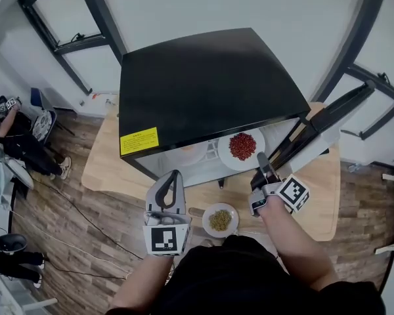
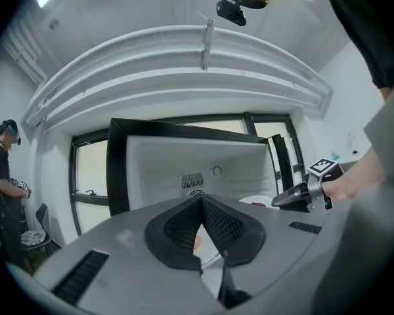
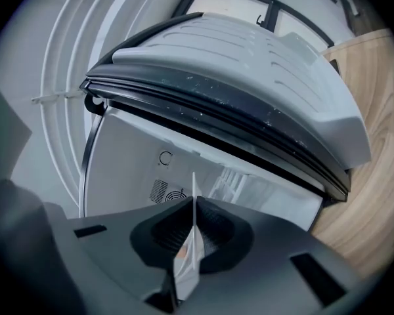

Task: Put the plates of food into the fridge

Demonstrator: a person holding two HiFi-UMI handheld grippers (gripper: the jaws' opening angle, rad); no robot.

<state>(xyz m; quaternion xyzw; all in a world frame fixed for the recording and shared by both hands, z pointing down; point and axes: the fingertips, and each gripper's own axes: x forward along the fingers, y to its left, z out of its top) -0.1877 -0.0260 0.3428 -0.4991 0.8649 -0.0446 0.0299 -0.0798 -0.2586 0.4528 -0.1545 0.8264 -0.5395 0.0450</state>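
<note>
Right gripper (image 1: 261,157) was clenched on the rim of a round white plate of red food (image 1: 242,146) at the mouth of the open black compact fridge (image 1: 203,84).
Left gripper (image 1: 175,174) had its jaws closed on nothing. The fridge top hid most of the interior, and a pale plate (image 1: 192,151) inside was hard to make out. A round white plate of greenish food (image 1: 220,220) sat on the light wooden table (image 1: 111,163).

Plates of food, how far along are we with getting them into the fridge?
Done: the door of the fridge stands open. In hand: the right claw is shut on the rim of the plate of red food, held at the fridge's opening. Left: the plate of greenish food sits on the wooden table, untouched; the left claw is shut and empty beside it.
</note>
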